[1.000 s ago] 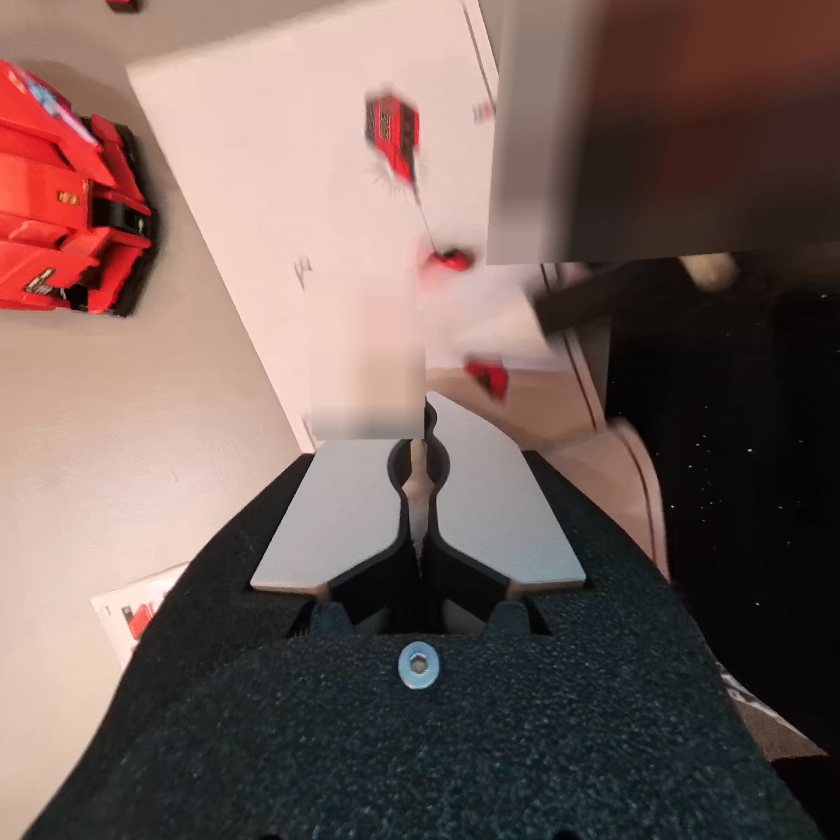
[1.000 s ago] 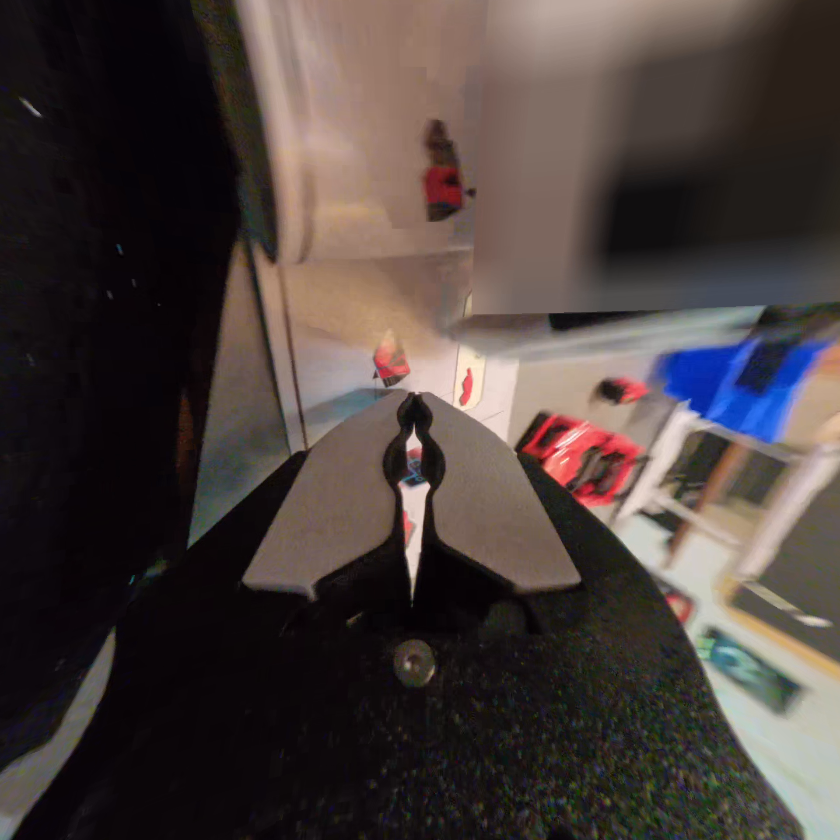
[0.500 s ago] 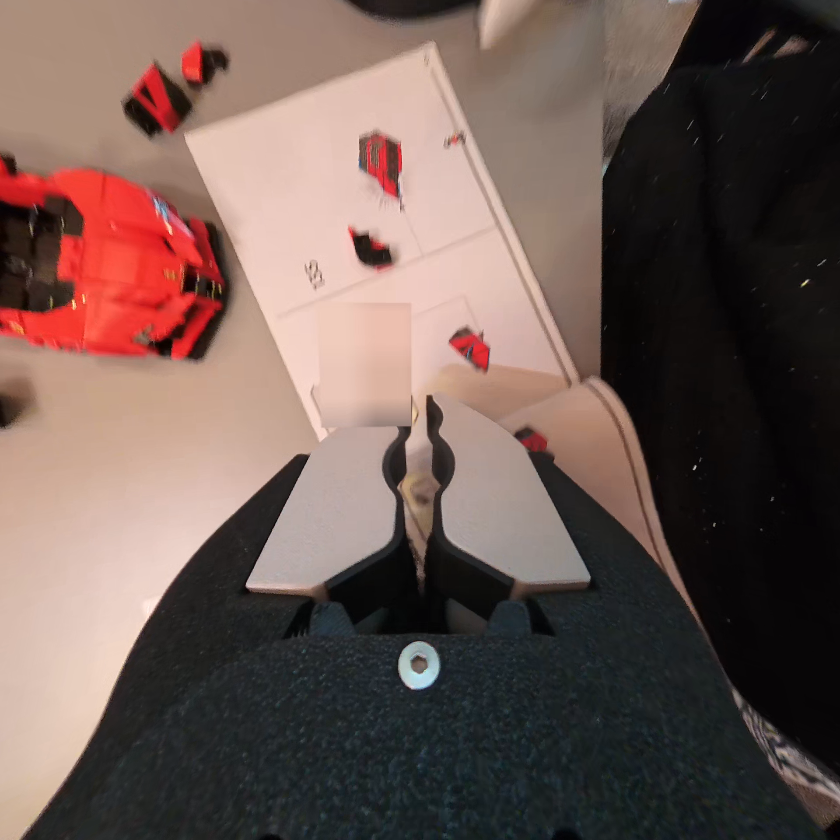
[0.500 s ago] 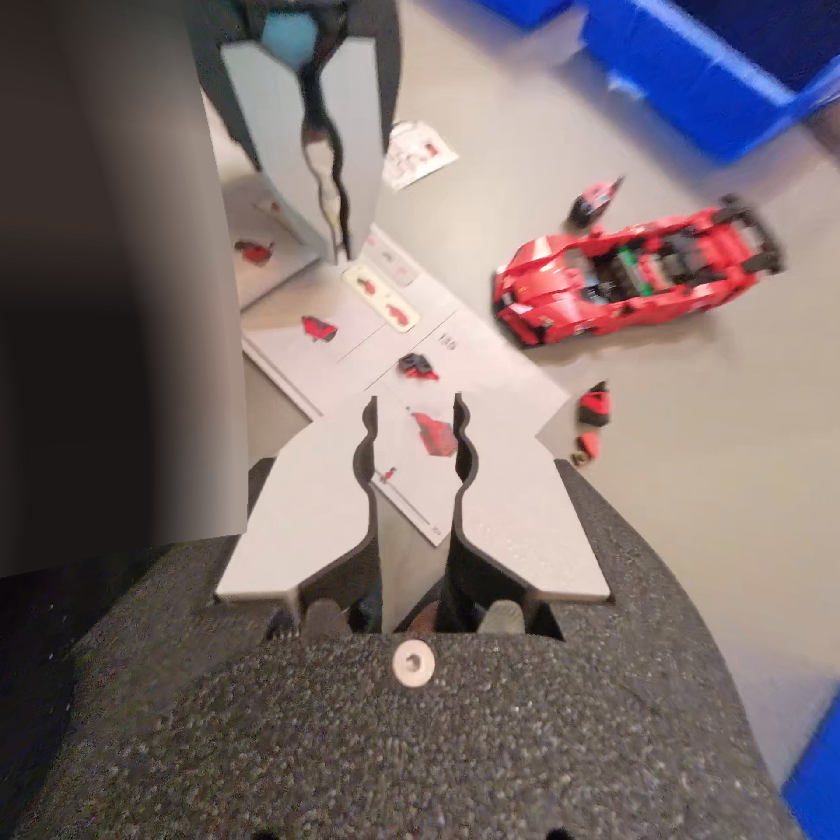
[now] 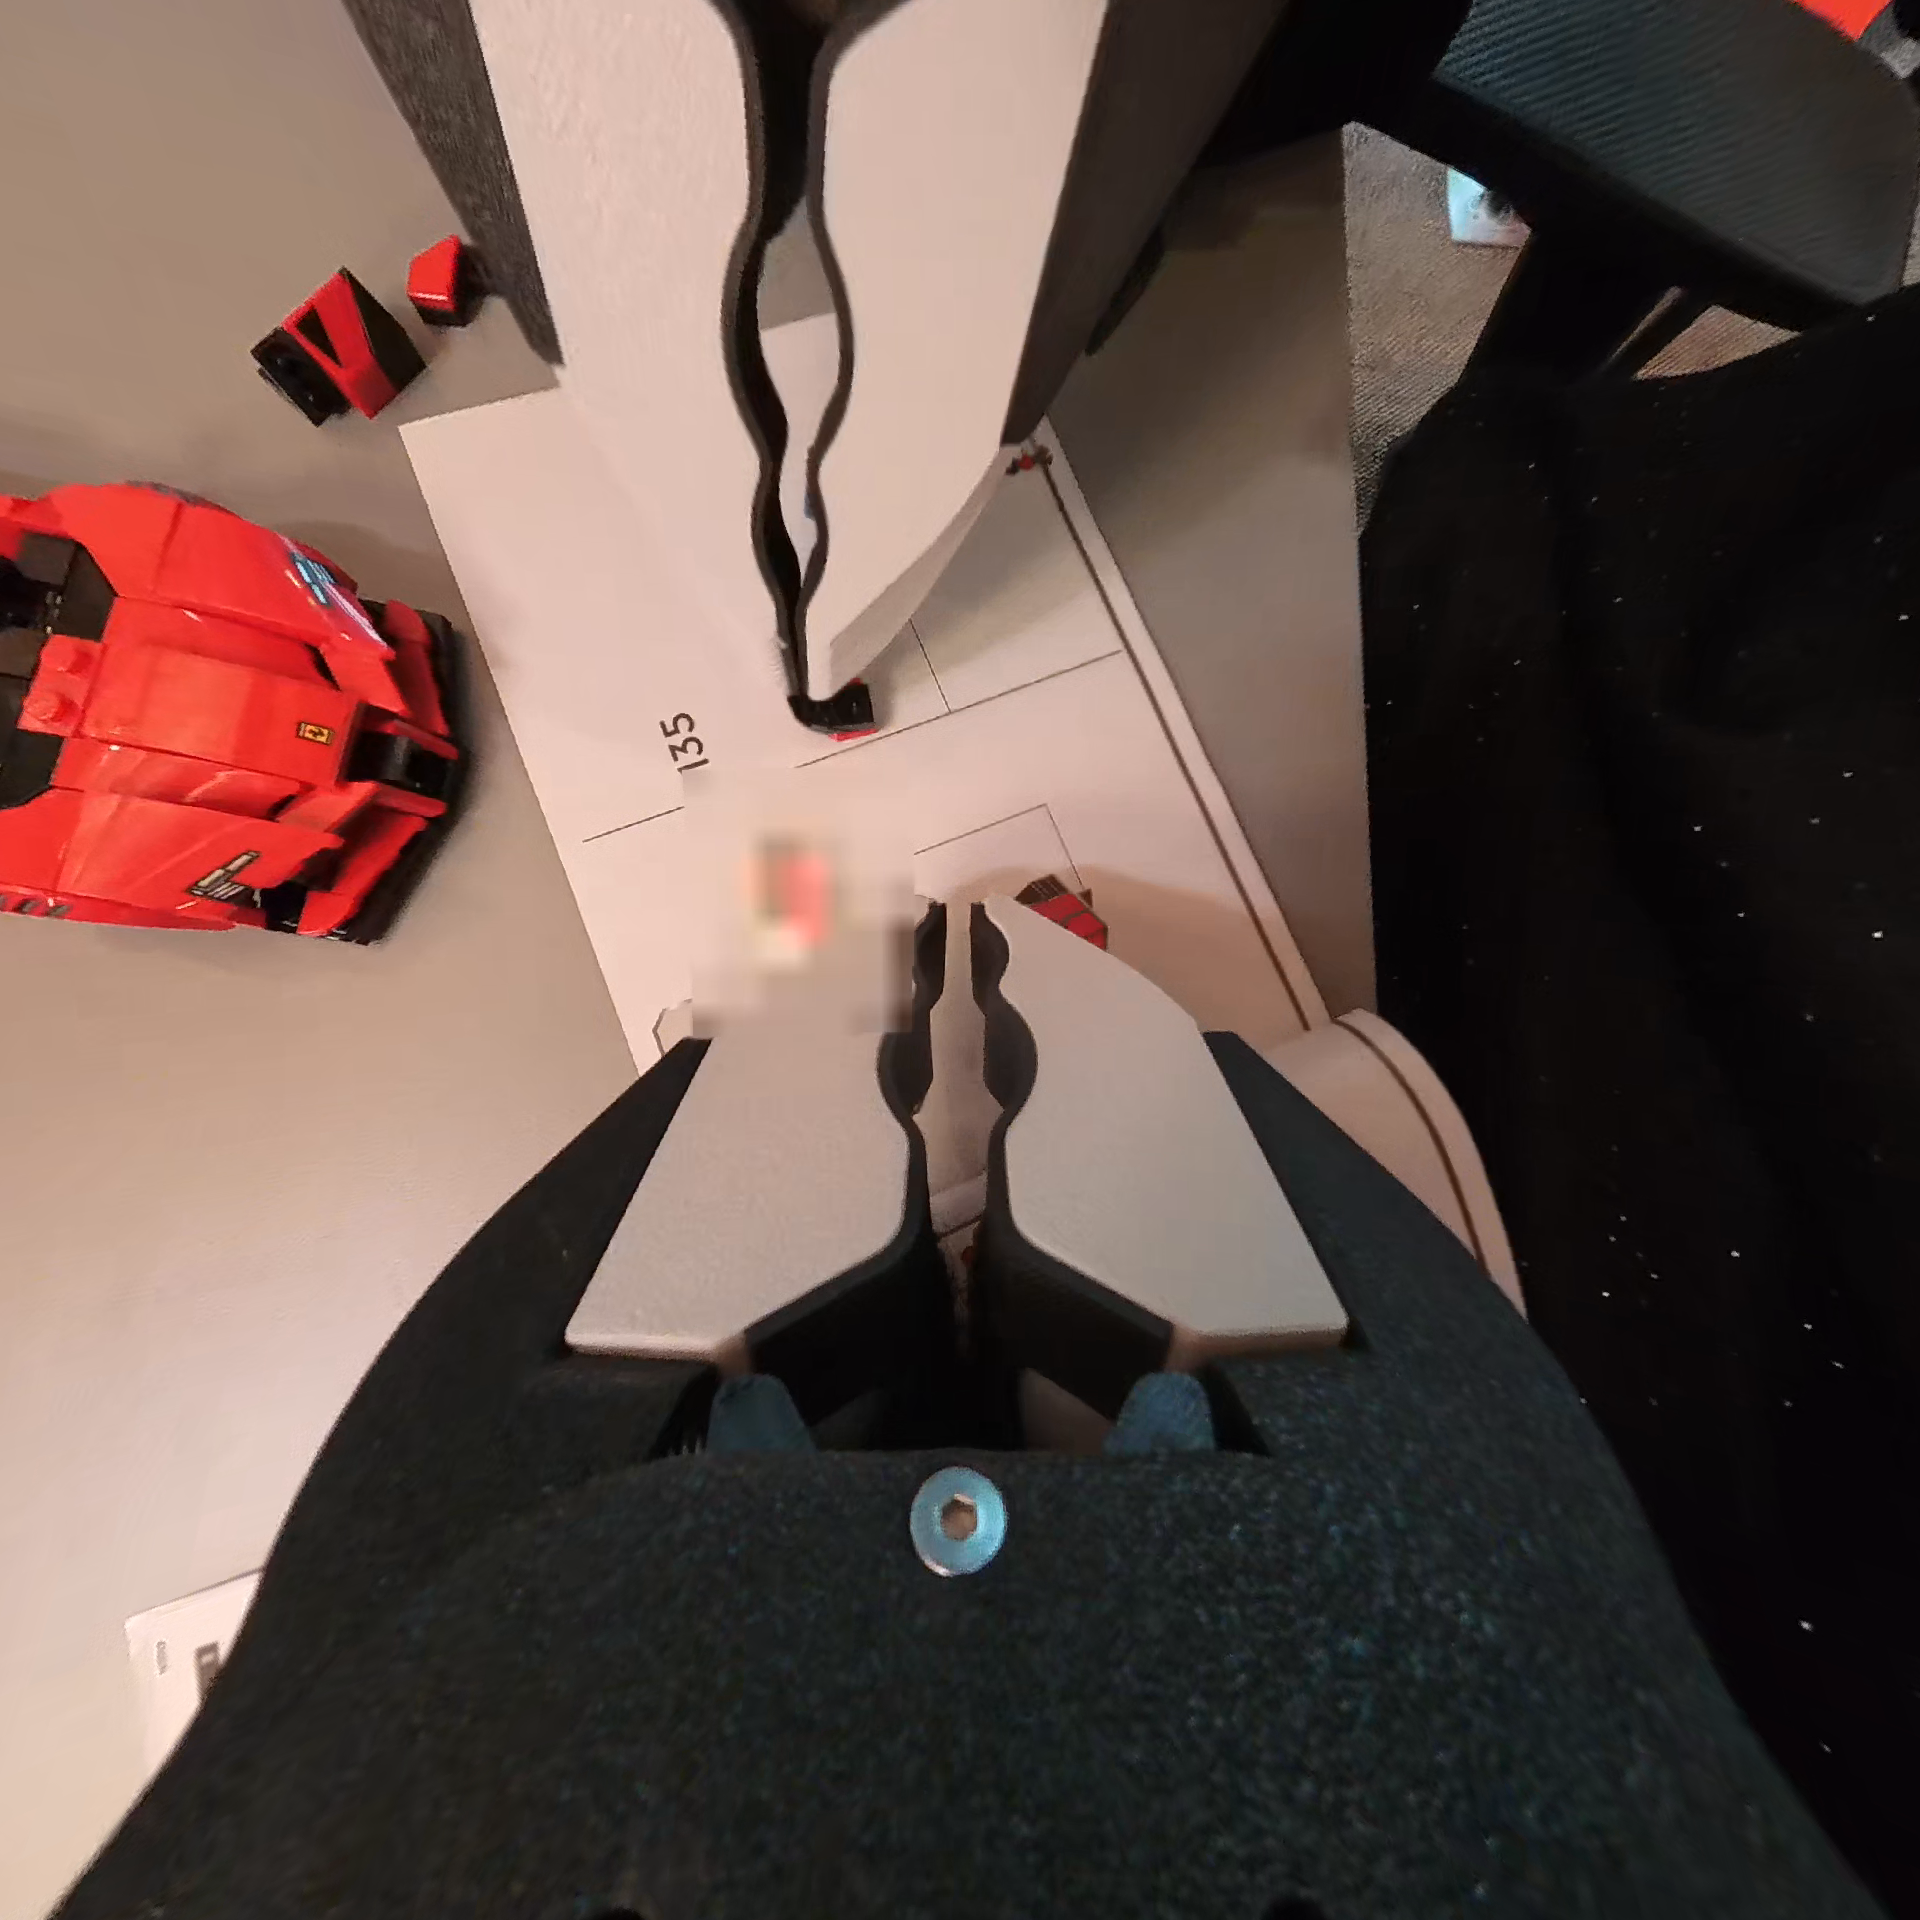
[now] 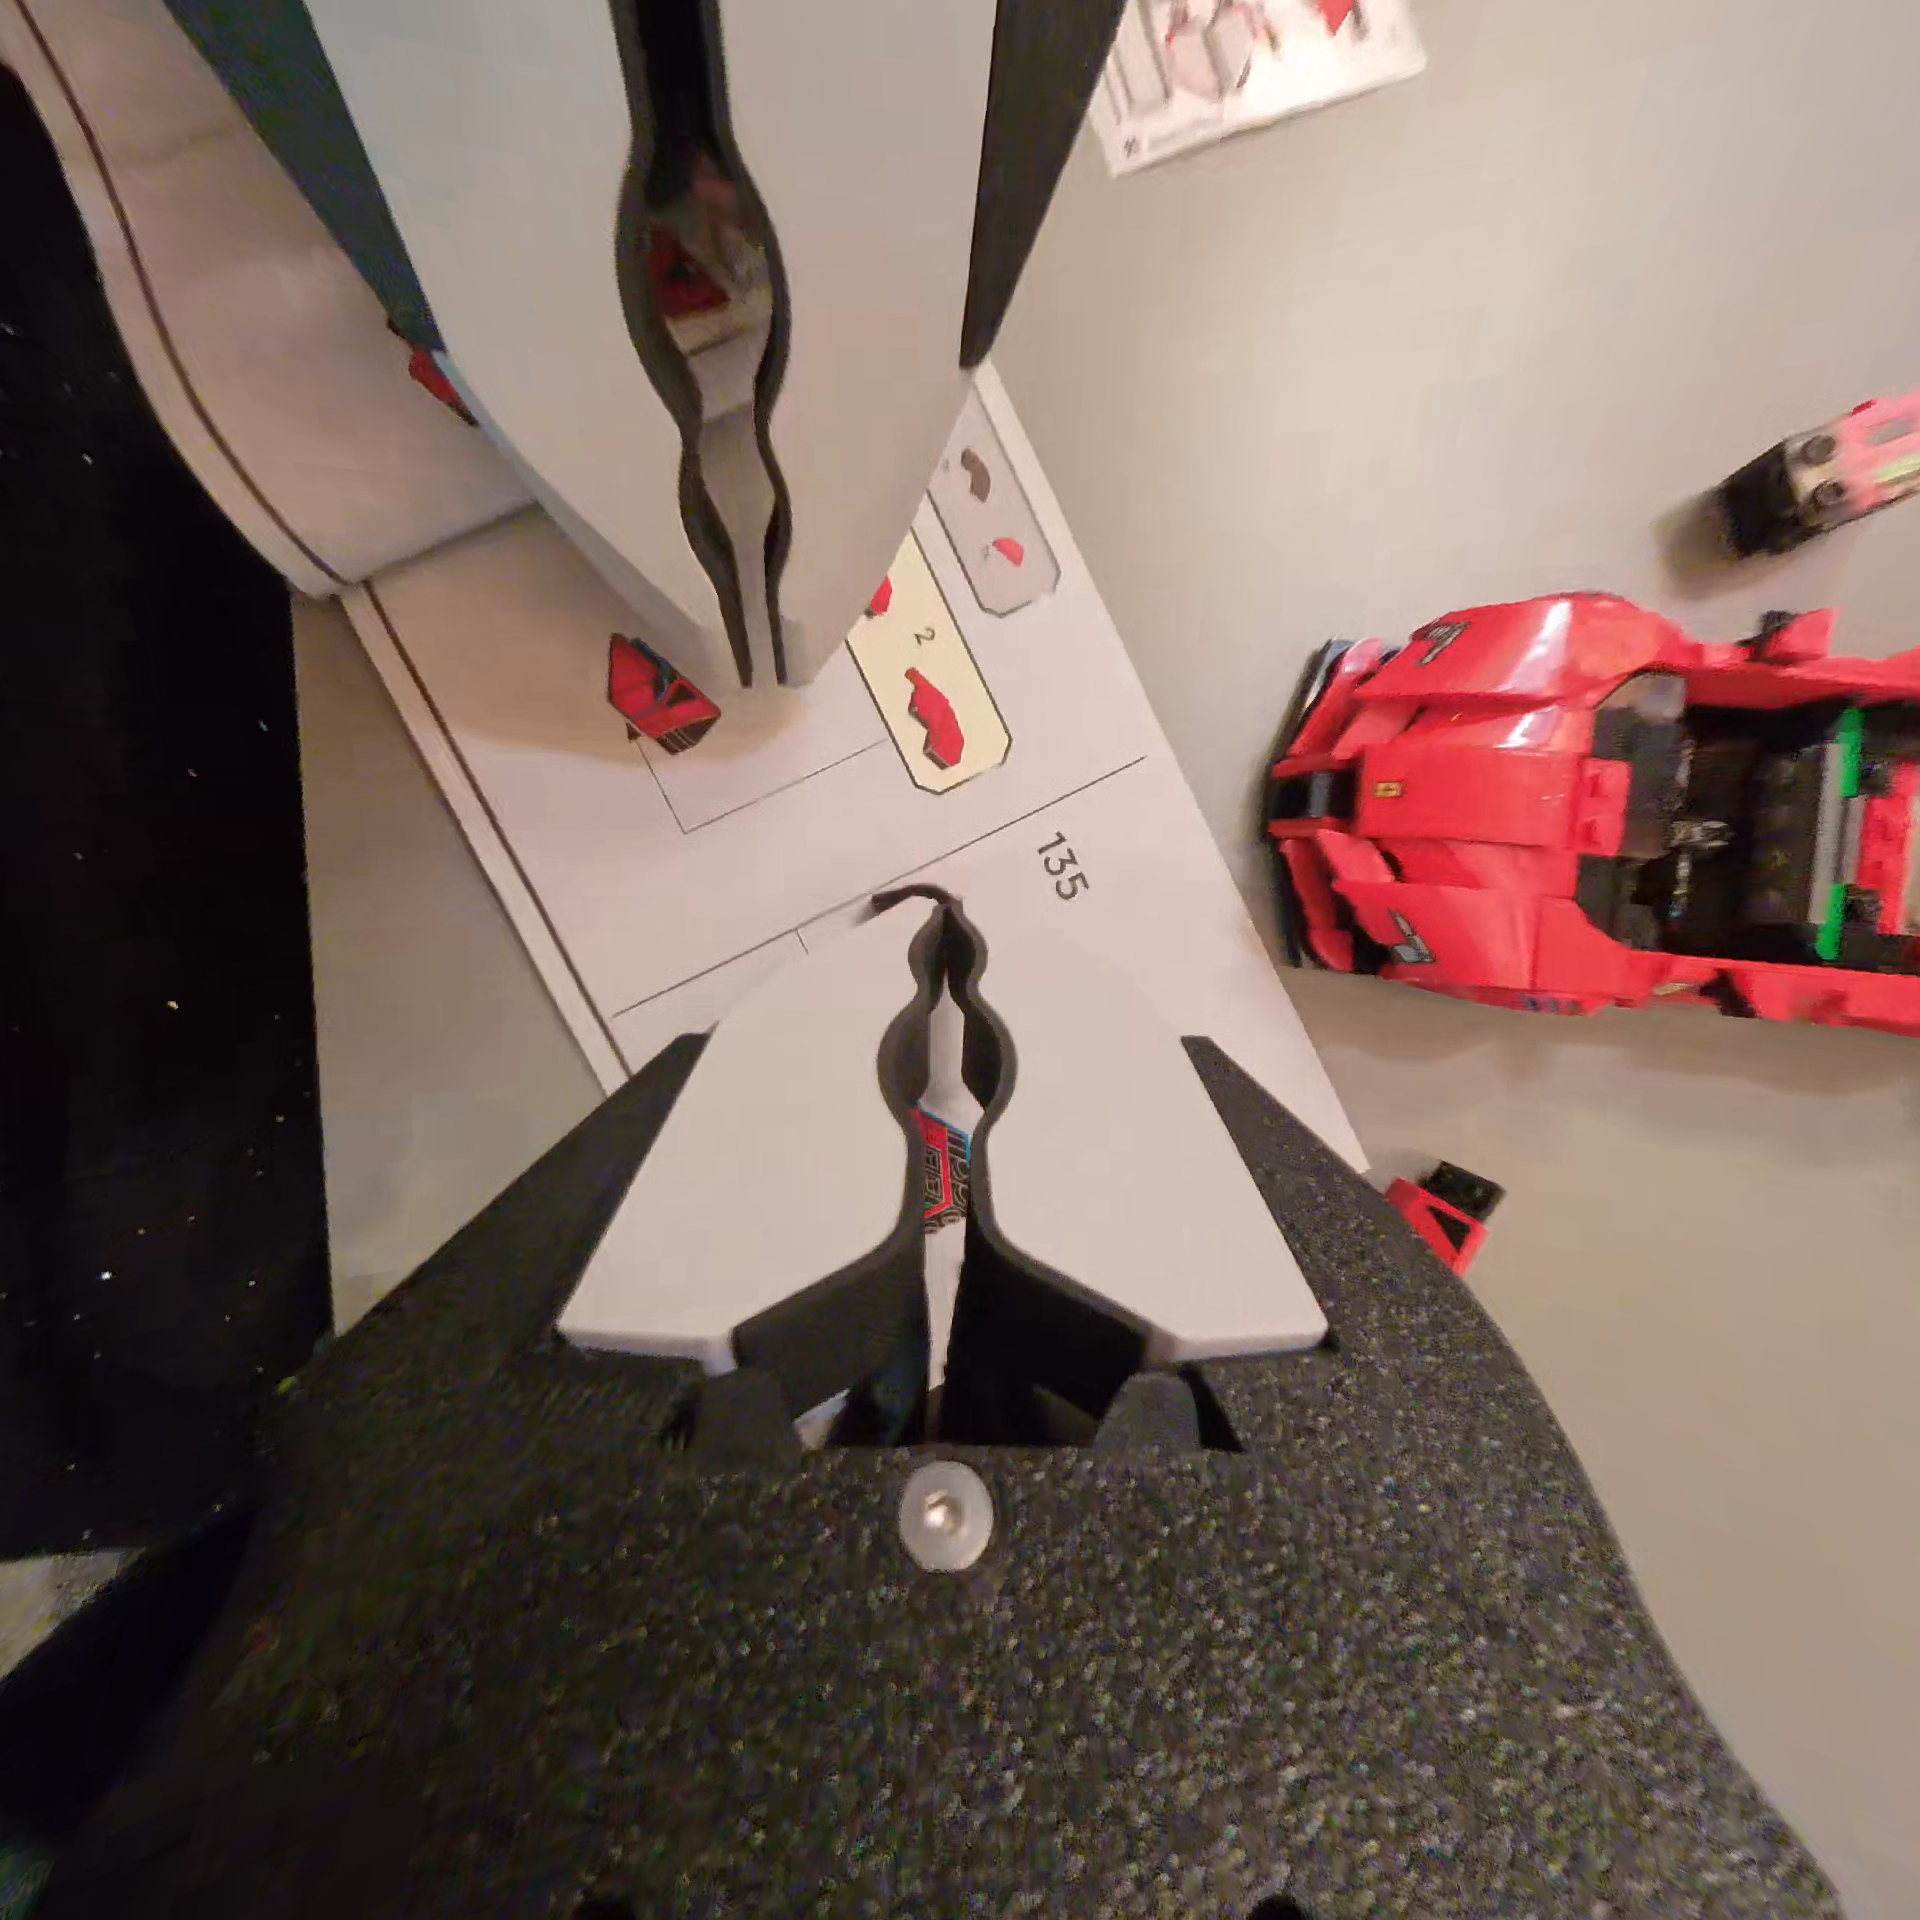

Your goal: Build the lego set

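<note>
A red lego car [image 5: 208,717] lies on the grey table left of the open instruction manual [image 5: 540,582]; it also shows in the right wrist view [image 6: 1610,821]. My left gripper [image 5: 951,920] hovers over the manual with its fingertips a narrow slit apart and nothing between them; it enters the right wrist view from the top [image 6: 762,675]. My right gripper [image 6: 940,920] is shut, tips together just over a printed picture on the manual [image 6: 831,831], and I see no brick in it. It enters the left wrist view from the top [image 5: 800,675].
A black-and-red piece [image 5: 332,348] and a small red piece [image 5: 442,281] lie above the car. Another red-and-black piece [image 6: 1444,1210] and a small assembly [image 6: 1818,488] lie beside the manual. A leaflet [image 6: 1247,73] lies farther off. A person's dark clothing [image 5: 1662,935] borders the manual's curled page [image 5: 1392,1091]. Some 5 cm of space lies between my two pairs of fingers.
Both grippers have swung down over the manual and now face each other. The right jaws, wide open half a second ago, have come together. The left jaws have parted slightly.
</note>
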Demonstrator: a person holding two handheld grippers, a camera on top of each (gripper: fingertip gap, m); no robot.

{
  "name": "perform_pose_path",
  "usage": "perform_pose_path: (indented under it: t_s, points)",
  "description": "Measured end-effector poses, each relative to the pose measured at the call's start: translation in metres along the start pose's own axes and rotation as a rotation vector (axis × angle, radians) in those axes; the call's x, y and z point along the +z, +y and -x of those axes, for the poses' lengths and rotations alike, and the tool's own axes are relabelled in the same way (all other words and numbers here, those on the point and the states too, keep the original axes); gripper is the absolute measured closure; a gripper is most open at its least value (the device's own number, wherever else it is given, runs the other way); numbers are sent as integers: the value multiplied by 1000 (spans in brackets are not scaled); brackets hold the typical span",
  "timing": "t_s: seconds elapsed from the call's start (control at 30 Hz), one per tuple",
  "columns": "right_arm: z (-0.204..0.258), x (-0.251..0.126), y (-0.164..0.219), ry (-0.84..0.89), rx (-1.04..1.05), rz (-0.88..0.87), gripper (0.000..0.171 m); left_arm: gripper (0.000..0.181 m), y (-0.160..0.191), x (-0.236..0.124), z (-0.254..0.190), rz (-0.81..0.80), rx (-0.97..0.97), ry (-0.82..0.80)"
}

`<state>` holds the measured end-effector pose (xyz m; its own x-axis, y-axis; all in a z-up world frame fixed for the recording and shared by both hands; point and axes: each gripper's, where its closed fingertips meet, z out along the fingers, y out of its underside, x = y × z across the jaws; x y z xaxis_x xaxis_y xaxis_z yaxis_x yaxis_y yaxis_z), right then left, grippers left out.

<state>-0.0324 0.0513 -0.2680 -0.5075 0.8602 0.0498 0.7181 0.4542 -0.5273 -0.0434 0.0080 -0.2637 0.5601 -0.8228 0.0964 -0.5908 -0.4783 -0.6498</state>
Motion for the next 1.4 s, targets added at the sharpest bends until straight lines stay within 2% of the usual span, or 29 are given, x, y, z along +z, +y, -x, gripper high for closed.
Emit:
perform_pose_path:
  t_s: [0.23,0.33,0.6,0.73,0.87,0.9,0.93,0.97,1.0,1.07,1.17,1.27,1.33,1.4]
  points:
    - [-3,5,-1,-41,39,60,170,178,5,5,1,-17,-13,19]
    - [-3,5,-1,-24,23,33,170,178,6,6,1,-15,0,5]
    - [-5,3,-2,257,-193,-86,170,178,6,6,0,-28,11,0]
    - [-6,3,-2,317,-238,-81,170,179,6,8,0,-17,17,-7]
    - [-12,-3,-5,276,-207,-47,171,178,5,6,1,-25,12,-5]
    - [-17,-14,-15,298,-191,-122,171,178,4,5,1,-31,6,-4]
    - [-17,-26,-25,281,-177,-208,160,178,4,4,1,-37,4,-3]
    - [-14,-35,-27,227,-153,-236,141,178,4,3,1,-40,4,-3]
    - [-12,-38,-22,172,-119,-213,136,178,5,2,1,-40,3,-6]
    - [-8,-36,-11,96,-112,-165,142,178,7,1,1,-38,3,-7]
    - [-3,-23,2,69,-154,-107,148,177,7,0,1,-45,7,-11]
    - [-1,-8,8,32,-142,-64,147,176,4,0,-2,-69,7,4]
    - [-2,-1,8,7,-122,-63,144,176,2,-2,-4,-90,11,21]
    - [-2,2,6,-26,-95,-85,151,173,1,-4,-4,-104,17,27]
